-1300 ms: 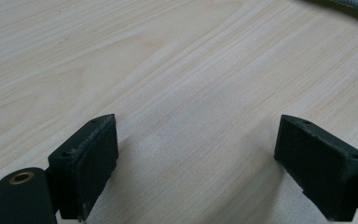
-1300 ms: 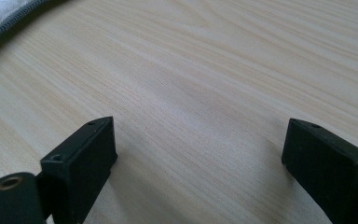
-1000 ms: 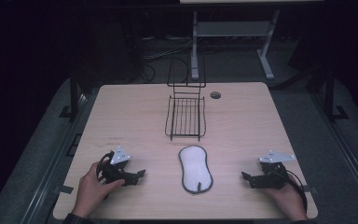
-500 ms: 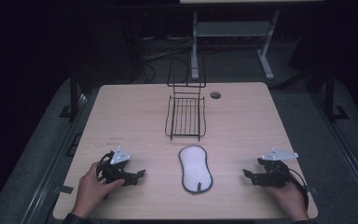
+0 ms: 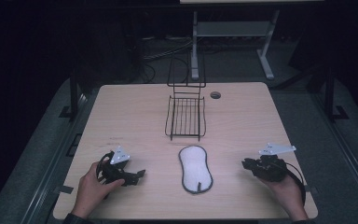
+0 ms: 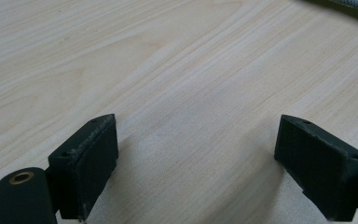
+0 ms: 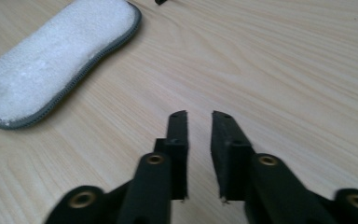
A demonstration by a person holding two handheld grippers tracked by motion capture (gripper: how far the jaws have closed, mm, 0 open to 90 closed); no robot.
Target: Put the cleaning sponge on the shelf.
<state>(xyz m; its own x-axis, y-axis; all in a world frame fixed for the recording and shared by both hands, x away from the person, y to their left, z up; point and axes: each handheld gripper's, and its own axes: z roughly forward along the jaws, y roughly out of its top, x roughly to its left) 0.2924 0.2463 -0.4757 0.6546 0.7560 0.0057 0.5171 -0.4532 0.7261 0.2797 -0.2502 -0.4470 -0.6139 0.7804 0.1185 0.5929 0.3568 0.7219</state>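
The wooden counter (image 5: 135,116) carries everything here, its pale grain running across both gripper views. Toward its far middle stands a black wire basket (image 5: 185,116) with a tall wire back, and just to the right of that back a small round hole (image 5: 215,95) sits in the counter top.

Nearer the person, in the middle of the counter, lies a white oval pad (image 5: 195,168) with a grey edge, flat and lengthwise, its narrow end toward the basket but apart from it. It lies between the two hands, touched by neither. In the right gripper view the pad (image 7: 51,60) shows at the upper left, well clear of the jaws.

The left hand (image 5: 91,191) rests on the counter at the near left and holds the left tongs (image 5: 137,175), pointed toward the pad. In the left gripper view the two jaws stand wide apart with only bare wood between them.

The right hand (image 5: 286,189) holds the right tongs (image 5: 246,163) at the near right, also aimed toward the pad. Their jaws have just been closing; only a narrow gap remains between them in the right gripper view, and they grip nothing, with bare counter showing through it.
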